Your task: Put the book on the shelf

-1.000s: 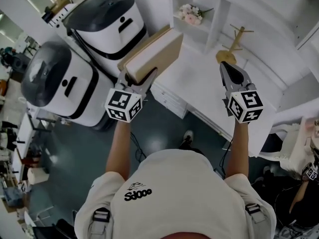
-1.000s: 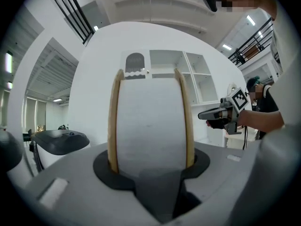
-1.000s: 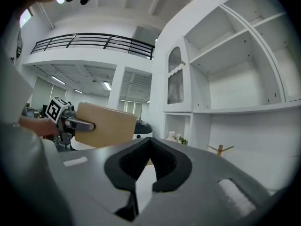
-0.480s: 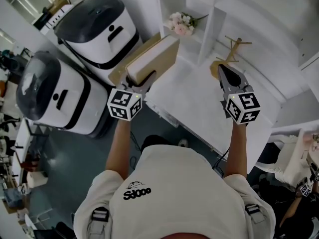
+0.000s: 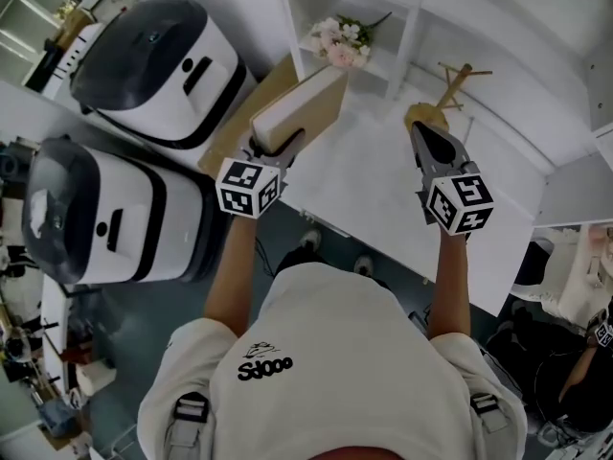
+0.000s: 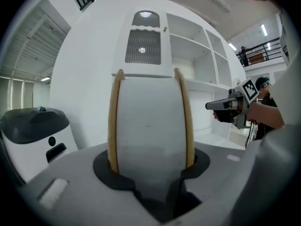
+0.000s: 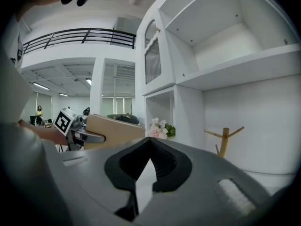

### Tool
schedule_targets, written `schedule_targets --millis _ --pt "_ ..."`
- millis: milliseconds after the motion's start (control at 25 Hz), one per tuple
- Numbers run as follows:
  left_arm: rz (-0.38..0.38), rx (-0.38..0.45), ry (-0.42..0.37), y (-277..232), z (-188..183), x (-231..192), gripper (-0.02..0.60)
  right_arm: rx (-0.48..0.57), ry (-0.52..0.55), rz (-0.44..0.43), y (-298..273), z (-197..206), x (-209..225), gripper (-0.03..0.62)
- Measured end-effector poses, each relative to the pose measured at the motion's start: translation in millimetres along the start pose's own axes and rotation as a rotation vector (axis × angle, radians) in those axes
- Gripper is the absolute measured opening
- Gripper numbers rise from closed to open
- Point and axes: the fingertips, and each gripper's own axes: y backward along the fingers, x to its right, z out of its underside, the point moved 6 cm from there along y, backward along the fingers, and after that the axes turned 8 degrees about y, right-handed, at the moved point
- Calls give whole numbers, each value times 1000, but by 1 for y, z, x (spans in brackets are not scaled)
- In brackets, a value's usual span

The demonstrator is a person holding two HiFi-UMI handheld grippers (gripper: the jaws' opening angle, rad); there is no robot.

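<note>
From the head view, your left gripper (image 5: 275, 148) clamps a thick hardback book with tan covers and a white page block (image 5: 305, 103). The book is held up over the left end of the white desk (image 5: 383, 195), just before the white shelf unit (image 5: 412, 27) and near its compartment with the pink flower bunch (image 5: 337, 41). Your right gripper (image 5: 425, 134) hovers over the desk near a small wooden branched stand (image 5: 452, 82), its jaws drawn together.

In the left gripper view, both pads press the book's (image 6: 148, 121) covers, spine end toward you.

In the right gripper view, the jaw tips meet with nothing between them. The book (image 7: 115, 126) shows at the left.
</note>
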Motion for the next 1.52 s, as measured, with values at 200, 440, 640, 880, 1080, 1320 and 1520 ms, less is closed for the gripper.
schedule_targets --millis 200,440,640,880,1080,1320,1520 --pt "53 -51 19 -30 18 -30 236 -45 -9 58 -13 11 -9 2" --pt "68 -149 -56 -78 47 -52 236 -95 -70 165 -16 34 -8 2" --pt "93 -207 -316 -118 58 -60 236 -124 -131 250 -22 56 -12 2" --pt "133 -245 -773 -161 67 -67 238 -144 -186 305 -36 75 -30 2" --pt "147 -243 -1118 -199 83 -59 238 -169 -215 338 -37 84 -43 2" --pt "188 -264 -1282 -230 113 -44 242 -187 -257 375 -29 96 -48 2" --pt "331 -429 -1317 -250 144 -30 358 -195 -282 407 -23 96 -49 2"
